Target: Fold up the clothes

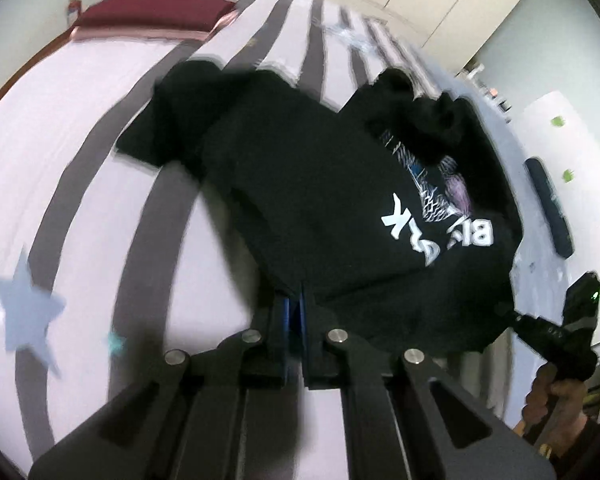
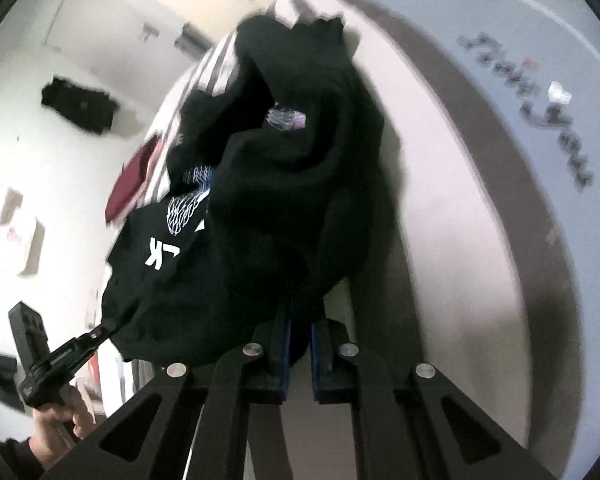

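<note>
Black T-shirt [image 1: 320, 200] hangs over the striped bed [image 1: 80, 128], its hem pinched by left gripper [image 1: 296, 300] and right gripper [image 2: 300, 320]; next, probably spreading it flat.

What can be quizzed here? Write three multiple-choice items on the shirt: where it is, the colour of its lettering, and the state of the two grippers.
1. Where is the black printed T-shirt?
A. Over the white bedspread with grey stripes
B. Inside the cream cupboard
C. On the floor

2. What colour is the large lettering on it?
A. Yellow
B. White
C. Red

3. How do the left gripper and right gripper stand?
A. Both open, clear of cloth
B. Only the left holds cloth
C. Each is shut on the shirt's edge

Answers:
1 A, striped bedding shows behind the shirt.
2 B, the letters are plainly white.
3 C, black cloth runs between each pair of blue-padded fingers.
</note>
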Available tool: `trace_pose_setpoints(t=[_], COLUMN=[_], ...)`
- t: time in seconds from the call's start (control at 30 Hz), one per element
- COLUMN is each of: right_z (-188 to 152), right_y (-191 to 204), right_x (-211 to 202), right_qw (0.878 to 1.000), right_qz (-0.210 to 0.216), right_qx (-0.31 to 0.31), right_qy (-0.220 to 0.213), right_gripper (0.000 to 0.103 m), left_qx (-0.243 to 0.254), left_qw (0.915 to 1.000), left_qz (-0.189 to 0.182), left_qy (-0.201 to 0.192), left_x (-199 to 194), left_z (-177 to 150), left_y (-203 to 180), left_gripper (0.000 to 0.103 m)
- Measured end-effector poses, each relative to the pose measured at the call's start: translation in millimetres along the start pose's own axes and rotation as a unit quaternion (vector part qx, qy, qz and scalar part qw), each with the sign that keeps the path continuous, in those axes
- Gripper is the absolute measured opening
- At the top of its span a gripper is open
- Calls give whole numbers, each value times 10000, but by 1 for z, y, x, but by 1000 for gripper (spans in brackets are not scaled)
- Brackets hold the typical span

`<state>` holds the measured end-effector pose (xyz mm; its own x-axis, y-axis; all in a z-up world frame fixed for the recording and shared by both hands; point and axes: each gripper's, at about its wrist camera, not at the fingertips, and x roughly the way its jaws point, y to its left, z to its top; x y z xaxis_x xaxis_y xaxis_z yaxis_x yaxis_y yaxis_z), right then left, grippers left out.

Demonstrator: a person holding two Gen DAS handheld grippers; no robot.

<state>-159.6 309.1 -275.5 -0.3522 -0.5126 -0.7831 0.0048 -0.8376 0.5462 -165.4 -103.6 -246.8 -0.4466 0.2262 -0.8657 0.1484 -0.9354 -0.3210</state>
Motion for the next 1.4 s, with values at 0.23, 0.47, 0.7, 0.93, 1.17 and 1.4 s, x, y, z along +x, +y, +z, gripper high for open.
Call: trace_pose_setpoints(t=[0.23,0.47,0.7,0.93,1.17,1.4], right_z=[-5,12,22,26,45,56], right_y=[-16,-26,-36,-31,-43,-41], right_x=[8,-2,5,20,26,22], right_qw=[9998,9993,9982,9996,9981,9981], right_qz=[-73,136,233,2,270,84], right_qx=[197,302,508,262,497,446], right_qy=[43,-148,-203,-109,-238,-427], right_gripper=[19,23,37,33,26,6], left_qx=[-126,-632,-544,-230,-130,107], left_qw=[9998,9978,9985,9995,9998,9993], left_qz=[-46,-99,32,126,-113,-234], left_qy=[130,-165,-104,-170,-102,-279], left_x=[19,13,37,54,53,31], left_z=[-5,7,24,36,39,37], left_y=[4,18,22,18,21,12], left_gripper=[9,41,51,51,14,2])
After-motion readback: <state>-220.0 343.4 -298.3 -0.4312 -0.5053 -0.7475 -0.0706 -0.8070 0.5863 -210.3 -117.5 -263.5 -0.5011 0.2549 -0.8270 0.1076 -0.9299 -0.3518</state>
